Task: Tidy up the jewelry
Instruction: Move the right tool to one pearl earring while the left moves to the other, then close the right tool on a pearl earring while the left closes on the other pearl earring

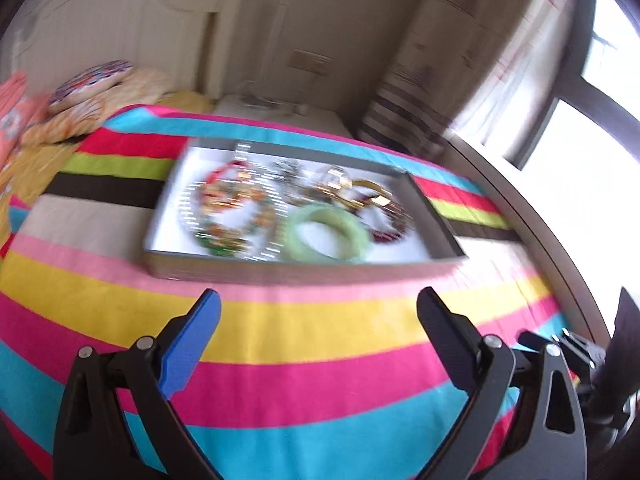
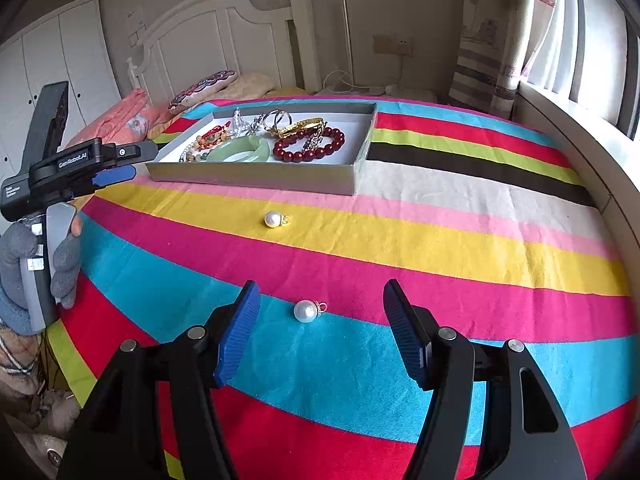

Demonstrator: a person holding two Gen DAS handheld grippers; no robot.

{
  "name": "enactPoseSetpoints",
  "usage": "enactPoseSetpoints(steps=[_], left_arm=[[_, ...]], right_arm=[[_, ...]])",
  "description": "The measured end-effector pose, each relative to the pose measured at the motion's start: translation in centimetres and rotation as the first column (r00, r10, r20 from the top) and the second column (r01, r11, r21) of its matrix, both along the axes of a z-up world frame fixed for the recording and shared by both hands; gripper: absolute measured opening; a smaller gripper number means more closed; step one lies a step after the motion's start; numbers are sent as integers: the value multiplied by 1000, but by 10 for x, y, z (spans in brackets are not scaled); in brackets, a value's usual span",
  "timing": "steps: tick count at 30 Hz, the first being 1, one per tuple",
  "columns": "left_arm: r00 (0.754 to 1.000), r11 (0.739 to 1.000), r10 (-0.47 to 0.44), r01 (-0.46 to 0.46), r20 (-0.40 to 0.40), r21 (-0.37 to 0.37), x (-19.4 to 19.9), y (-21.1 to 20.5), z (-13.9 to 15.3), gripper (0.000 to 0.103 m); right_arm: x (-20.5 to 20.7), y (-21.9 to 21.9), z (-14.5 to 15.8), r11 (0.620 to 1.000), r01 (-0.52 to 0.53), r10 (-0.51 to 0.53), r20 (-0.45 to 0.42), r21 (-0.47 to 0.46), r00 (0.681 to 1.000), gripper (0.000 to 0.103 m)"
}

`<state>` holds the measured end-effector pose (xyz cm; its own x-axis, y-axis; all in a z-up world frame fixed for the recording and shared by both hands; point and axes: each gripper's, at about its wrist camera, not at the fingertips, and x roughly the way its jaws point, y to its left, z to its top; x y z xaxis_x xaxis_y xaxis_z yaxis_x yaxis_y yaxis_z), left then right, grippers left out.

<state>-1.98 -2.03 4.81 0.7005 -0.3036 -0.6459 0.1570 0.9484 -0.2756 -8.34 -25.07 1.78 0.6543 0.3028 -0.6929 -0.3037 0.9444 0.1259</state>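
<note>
striped bedspread (image 2: 440, 240) | 2 white pearl pendants (image 2: 305, 311), gold loops | right gripper (image 2: 320, 304) wide, empty | left gripper (image 1: 318, 308) wide, empty

Both grippers are black with silver pivot screws; the right gripper (image 2: 320, 328) has blue ribbed pads (image 2: 236, 340); at left frame edge, a grey knitted glove (image 2: 24, 272) wraps a grey handle (image 2: 48, 264).

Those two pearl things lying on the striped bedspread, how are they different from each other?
The near pearl lies on a blue stripe, between the open fingers of the right gripper; the far pearl lies on a yellow stripe, closer to the grey tray. The near pearl's little loop looks reddish-gold, the far pearl's plain gold. Both are round white pearls with a small metal loop on the right side, and both lie outside the tray.
</note>
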Motion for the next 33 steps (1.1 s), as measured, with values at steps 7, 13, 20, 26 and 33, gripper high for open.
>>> enactPoseSetpoints(steps=[7,13,20,26,33], left_arm=[[990,989,-126,131,-66,76,-4,-54,-28,99],[985,985,-144,152,-92,82,0,-54,-33,99],[977,962,-197,209,-83,174,-2,-76,-30,98],[969,934,-236,248,-78,257,5,-101,-26,97],[951,912,-285,307,-119,274,22,-126,-34,69]], right_arm=[[-7,16,-3,995,-89,88,-35,-48,996,51],[-2,12,-8,997,-73,71,-68,-26,995,42],[5,20,-10,995,-63,57,-82,-80,995,35],[10,19,-11,994,-45,37,-82,-96,996,24],[8,12,-12,997,-47,42,-74,-62,996,17]])
